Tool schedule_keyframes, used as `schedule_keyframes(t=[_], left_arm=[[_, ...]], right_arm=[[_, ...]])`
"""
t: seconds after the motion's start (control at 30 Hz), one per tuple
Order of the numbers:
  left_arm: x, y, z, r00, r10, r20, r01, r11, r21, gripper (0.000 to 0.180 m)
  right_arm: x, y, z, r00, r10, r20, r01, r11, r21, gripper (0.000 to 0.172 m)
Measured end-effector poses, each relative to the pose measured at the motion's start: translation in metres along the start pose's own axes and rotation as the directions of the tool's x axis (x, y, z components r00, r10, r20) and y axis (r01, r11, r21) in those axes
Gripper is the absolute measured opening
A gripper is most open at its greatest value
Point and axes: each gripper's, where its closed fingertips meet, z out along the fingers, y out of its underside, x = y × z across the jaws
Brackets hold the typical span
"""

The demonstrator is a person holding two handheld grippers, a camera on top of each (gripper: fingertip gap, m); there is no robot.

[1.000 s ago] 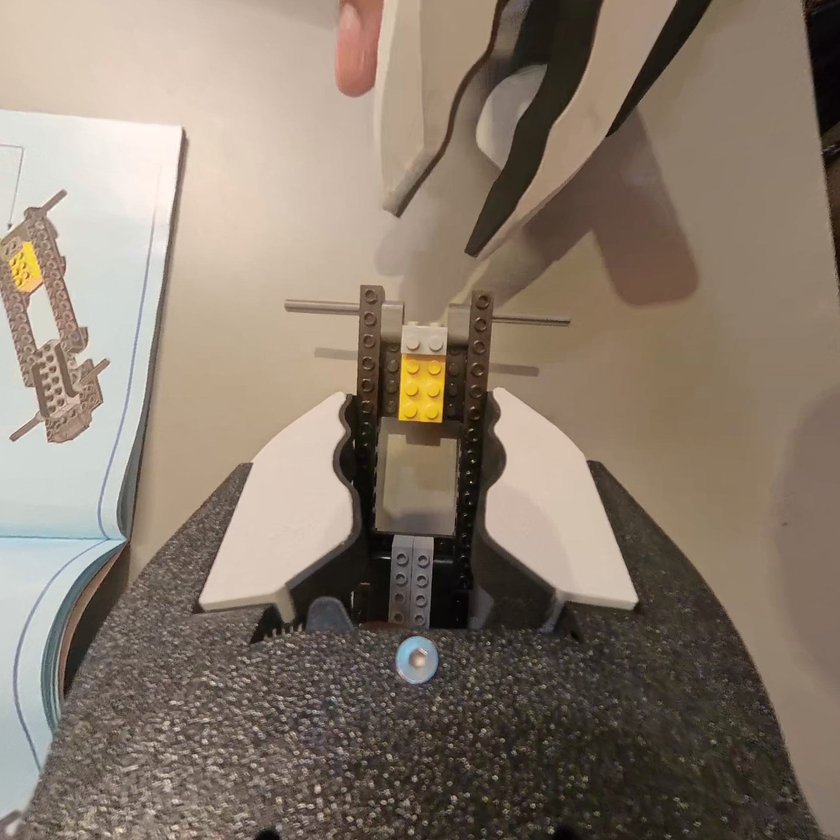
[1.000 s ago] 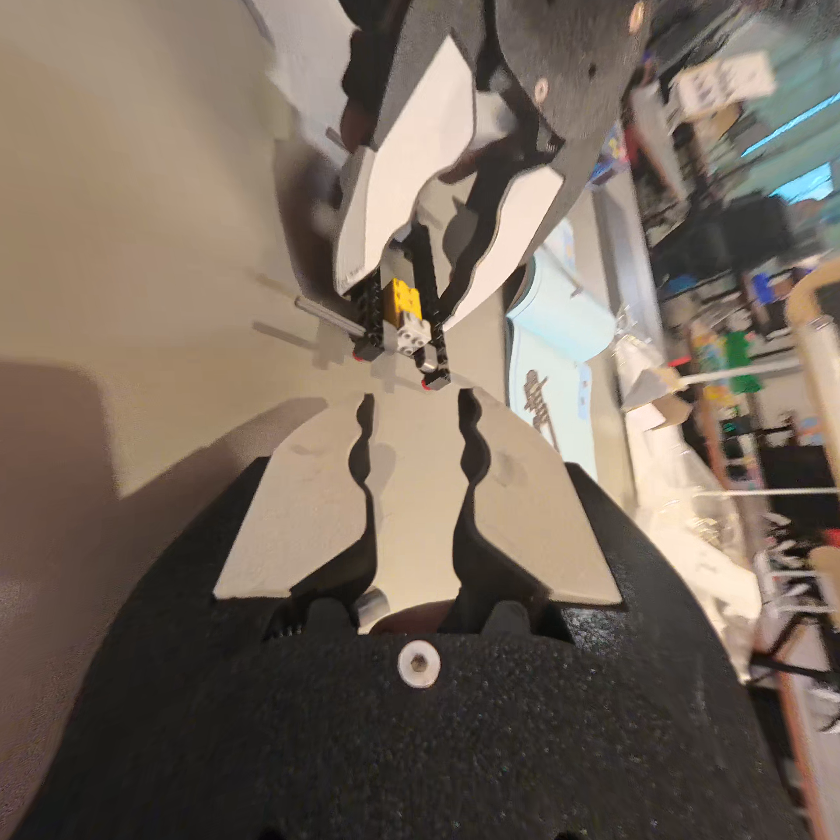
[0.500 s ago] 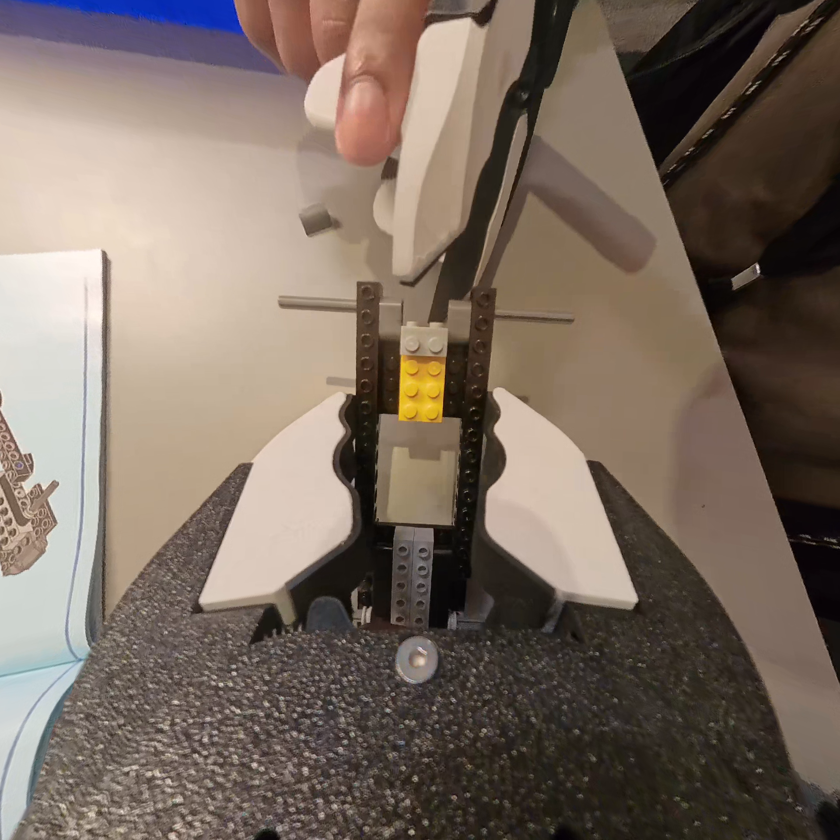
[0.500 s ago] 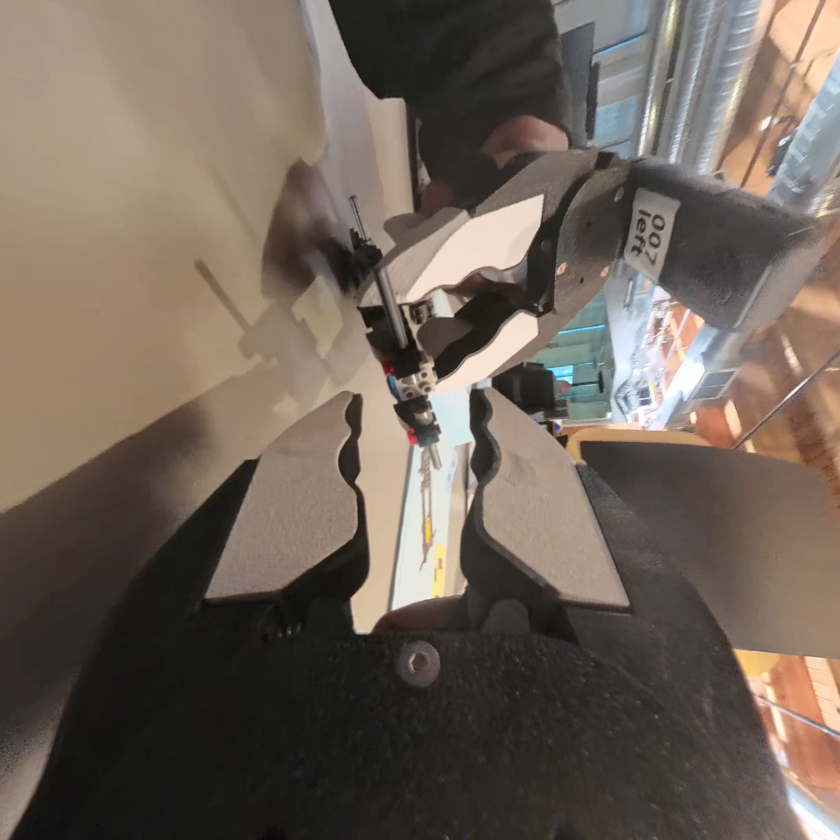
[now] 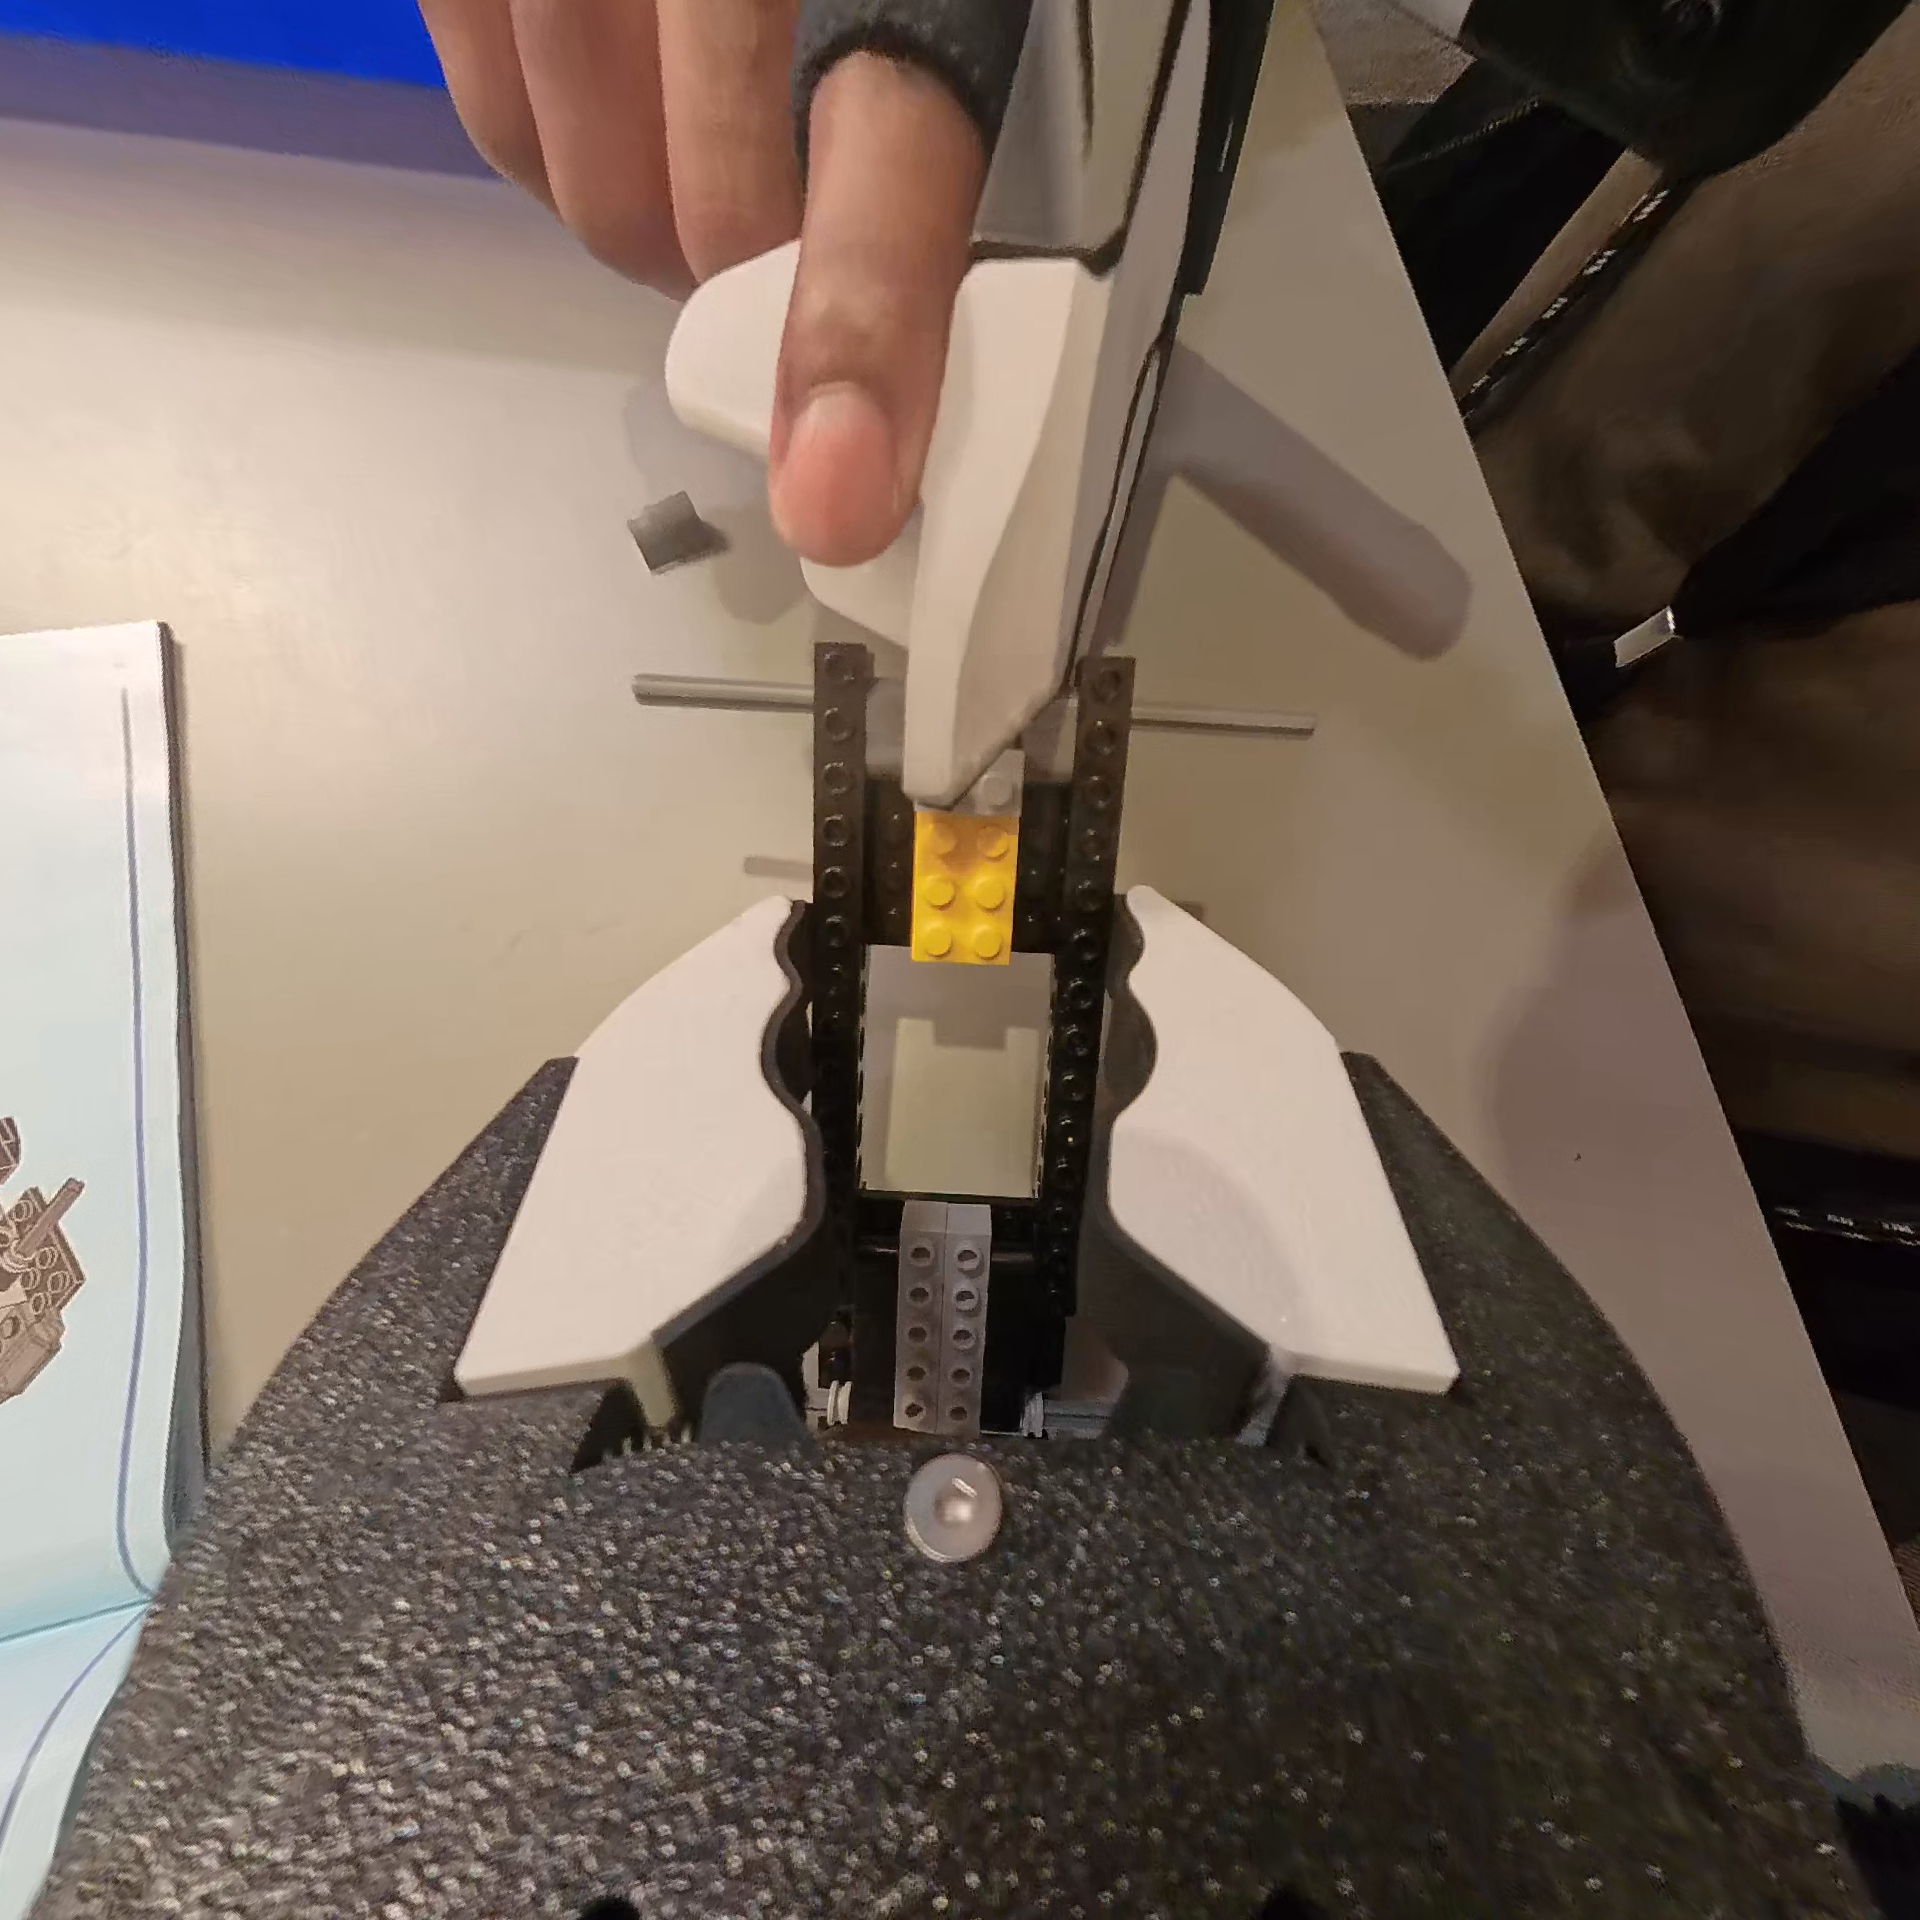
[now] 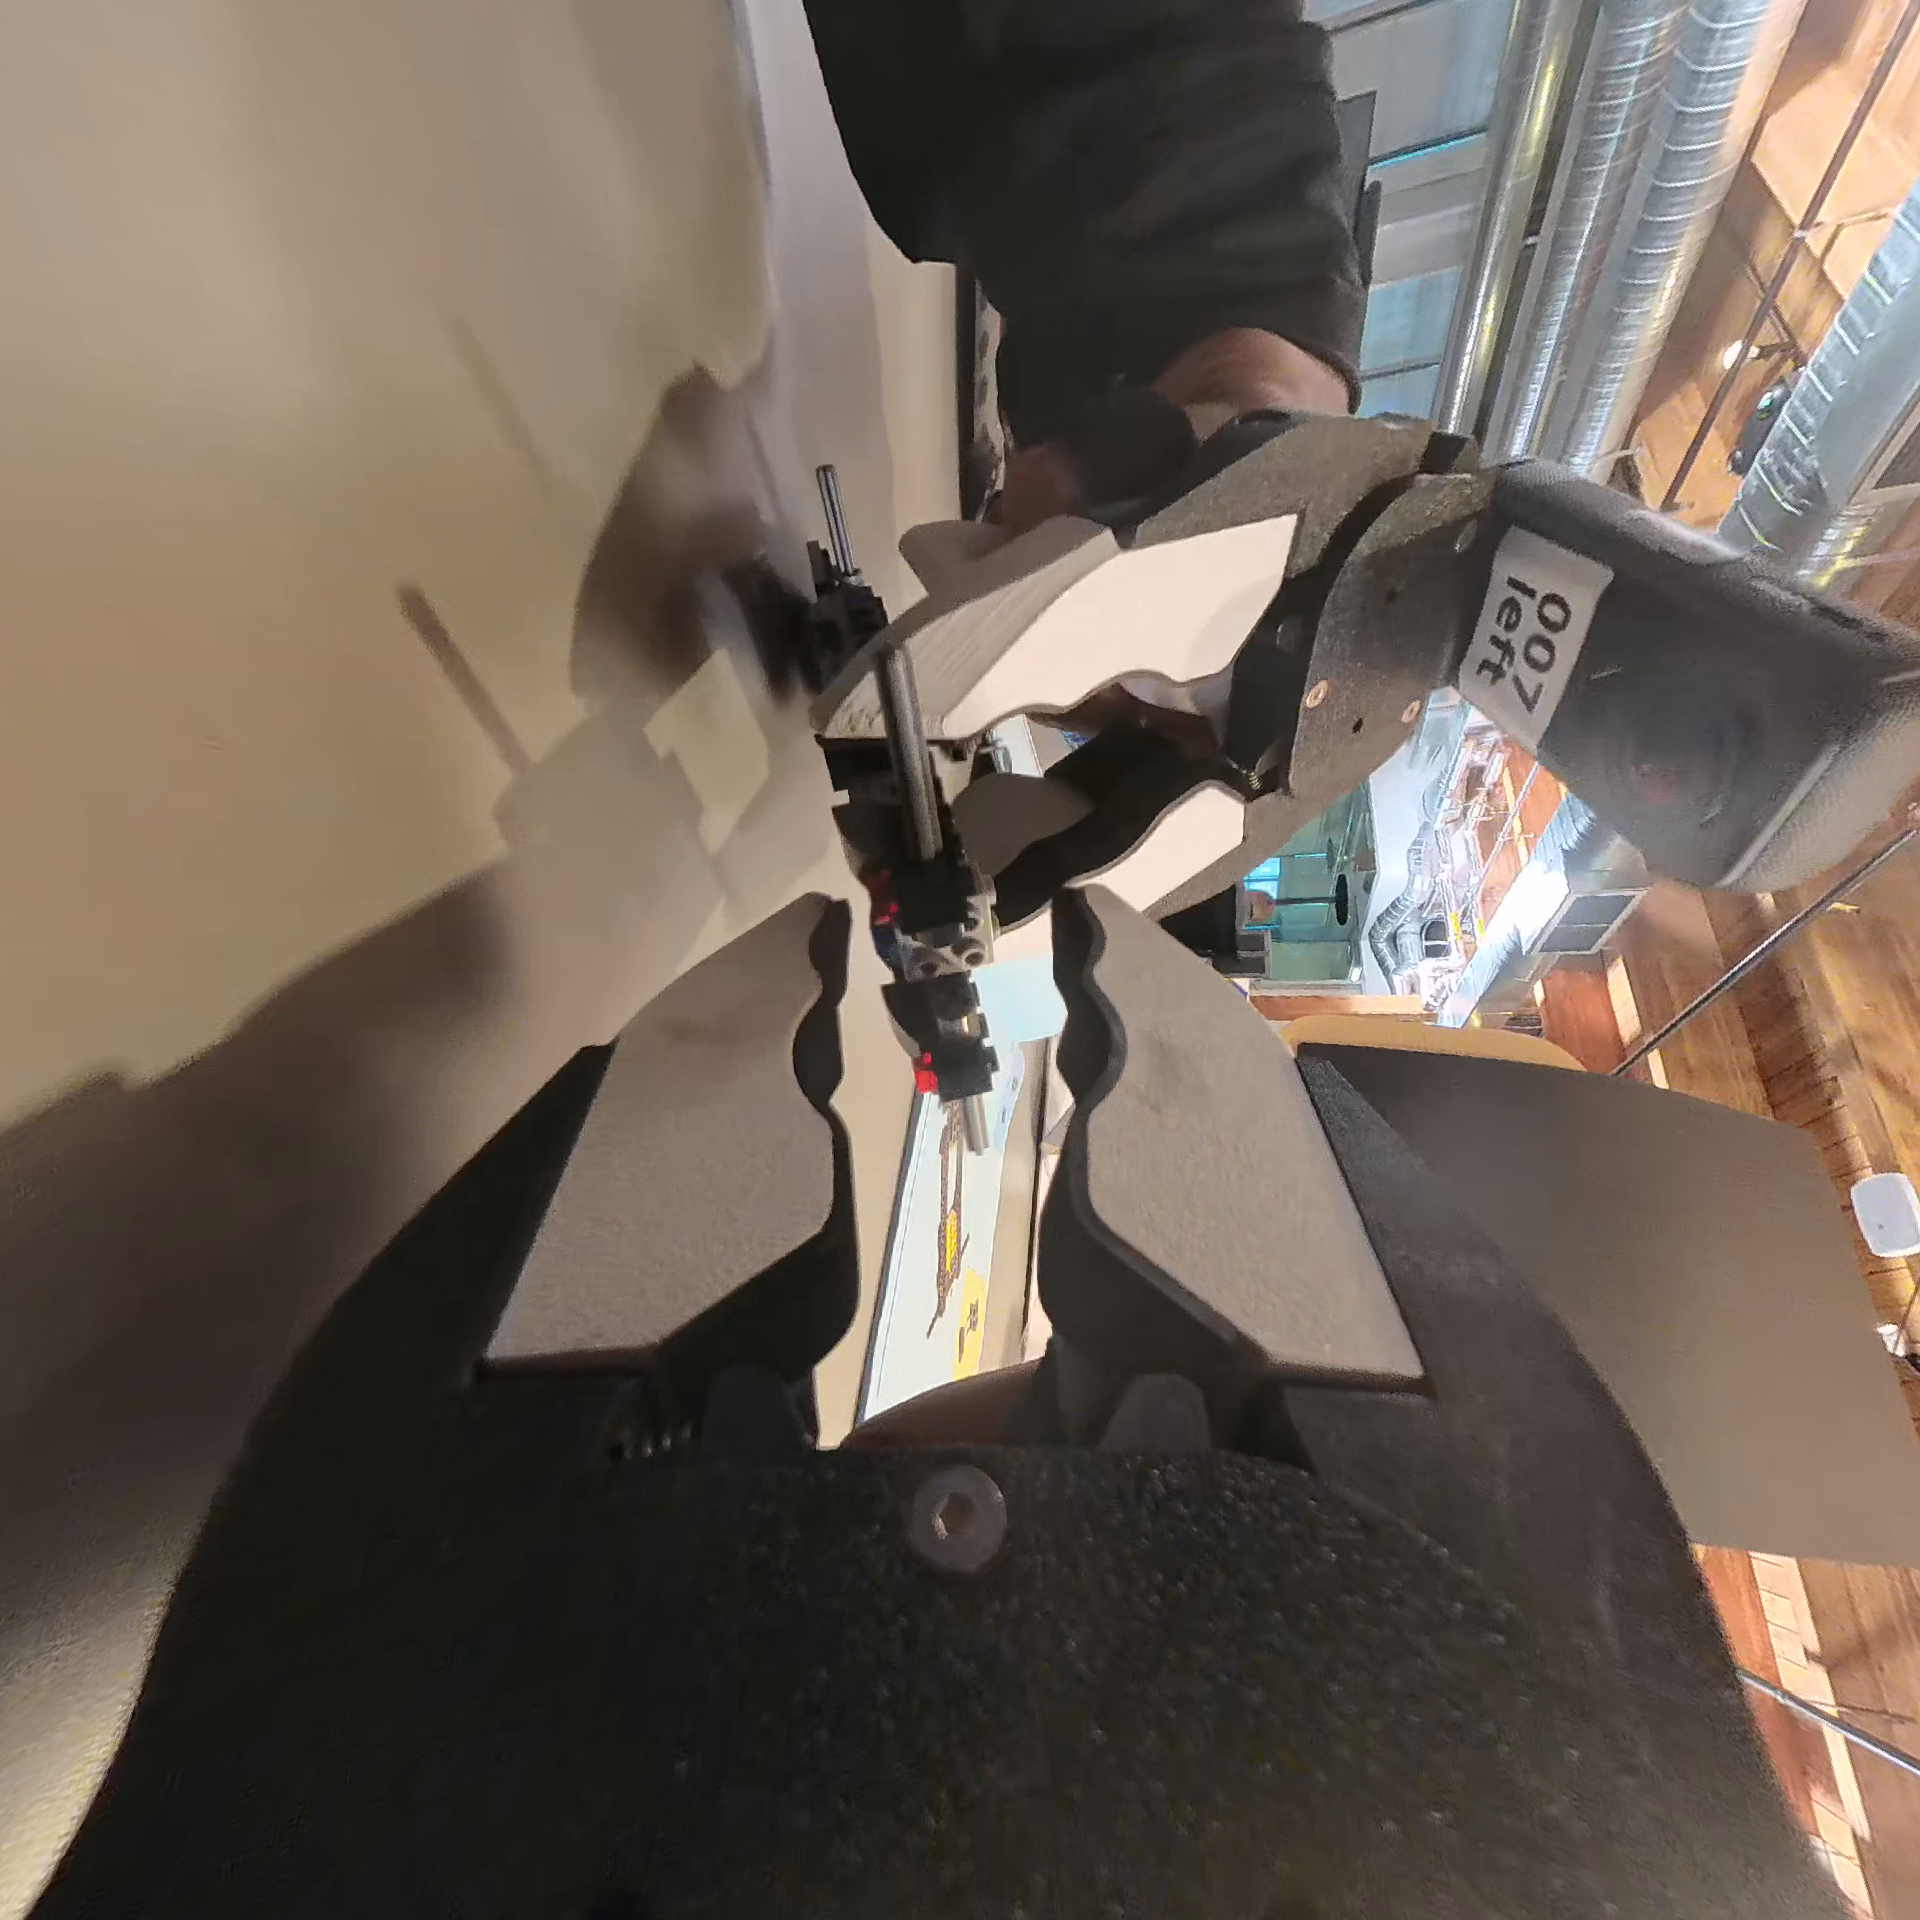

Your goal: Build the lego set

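One brick frame point(image 5: 961, 997) in play, and the left claw point(image 5: 961, 935) has it clamped: both white fingers point(image 5: 665, 1143) press on the outer faces of its two black studded beams, and the frame juts forward above the pale surface point(image 5: 364, 468). Count the parts: two long black beams, one yellow brick point(image 5: 963, 899) with six studs showing, one small grey plate point(image 5: 995, 792) just beyond it, a pair of grey holed bricks point(image 5: 943, 1314) back near the claw's throat, and one grey axle point(image 5: 717, 688) crossing the far end.

The right claw point(image 6: 951, 966) comes in from above; in the left wrist view one of its white fingertips point(image 5: 956, 748) sits on the grey plate, right at the yellow brick's far edge. From its own camera the two fingers stand apart on either side of the frame's end, gaps visible on both sides, so it grips nothing. A person's hand point(image 5: 727, 156) wraps its handle.

One dark grey loose piece point(image 5: 670, 532) lies on the surface beyond. One pale blue instruction booklet point(image 5: 83, 1039) lies open to the left, printed with a diagram. One white label with writing point(image 6: 1536, 621) sits on the left claw's body.
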Motion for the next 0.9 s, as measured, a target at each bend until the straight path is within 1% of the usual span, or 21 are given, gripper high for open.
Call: schedule_keyframes(t=[0.1, 0.17, 0.37, 0.7, 0.8, 0.9], left_arm=[[0.001, -0.001, 0.001, 1.000, -0.003, -0.010, 0.003, 1.000, 0.006, 0.054], [0.001, -0.002, 0.001, 1.000, -0.009, -0.018, 0.009, 1.000, 0.009, 0.054], [0.001, -0.001, 0.004, 0.998, -0.041, -0.047, 0.042, 0.999, 0.019, 0.054], [0.002, -0.011, 0.001, 0.992, -0.081, -0.097, 0.091, 0.991, 0.099, 0.054], [0.001, -0.015, -0.001, 0.991, -0.091, -0.097, 0.103, 0.986, 0.128, 0.054], [0.000, -0.022, -0.007, 0.992, -0.097, -0.084, 0.111, 0.976, 0.188, 0.053]], right_arm=[[-0.004, 0.001, 0.003, 1.000, -0.011, 0.013, 0.011, 1.000, -0.013, 0.030], [-0.004, 0.003, 0.004, 1.000, -0.019, -0.004, 0.019, 1.000, -0.021, 0.023], [-0.006, 0.005, 0.004, 1.000, -0.009, 0.013, 0.009, 1.000, -0.024, 0.022], [0.000, 0.006, -0.002, 0.999, 0.039, 0.035, -0.039, 0.999, -0.016, 0.022], [0.003, 0.007, -0.004, 0.996, 0.077, 0.047, -0.076, 0.997, -0.013, 0.022], [0.010, 0.009, -0.006, 0.988, 0.149, 0.051, -0.149, 0.989, -0.008, 0.021]])
